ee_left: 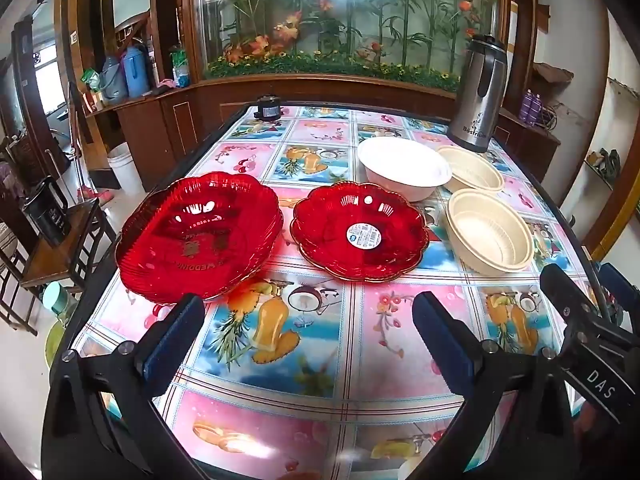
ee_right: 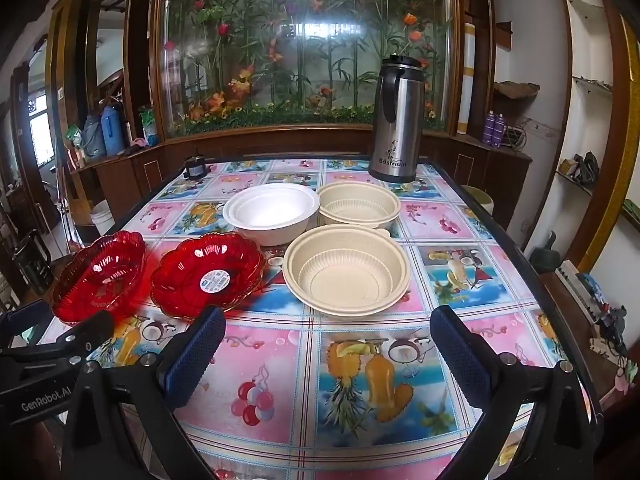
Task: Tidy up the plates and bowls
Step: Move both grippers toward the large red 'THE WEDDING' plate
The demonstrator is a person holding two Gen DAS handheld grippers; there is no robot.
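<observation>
Two red scalloped plates lie on the table: a larger stack [ee_left: 200,236] [ee_right: 100,276] at the left and one with a round sticker [ee_left: 360,232] [ee_right: 208,274] beside it. Behind them stands a white bowl [ee_left: 404,168] [ee_right: 272,212]. Two beige ribbed bowls sit to the right, one near [ee_left: 490,232] [ee_right: 346,270] and one far [ee_left: 470,168] [ee_right: 358,204]. My left gripper [ee_left: 308,316] hangs open above the tablecloth in front of the red plates, holding nothing. My right gripper [ee_right: 328,328] is open in front of the near beige bowl, also holding nothing.
A steel thermos jug [ee_left: 478,92] [ee_right: 396,120] stands at the table's far right, a small black jar [ee_left: 268,108] [ee_right: 195,167] at the far left. The fruit-patterned tablecloth [ee_left: 304,360] covers the table. A wooden chair [ee_left: 52,248] stands off the left edge, a cabinet behind.
</observation>
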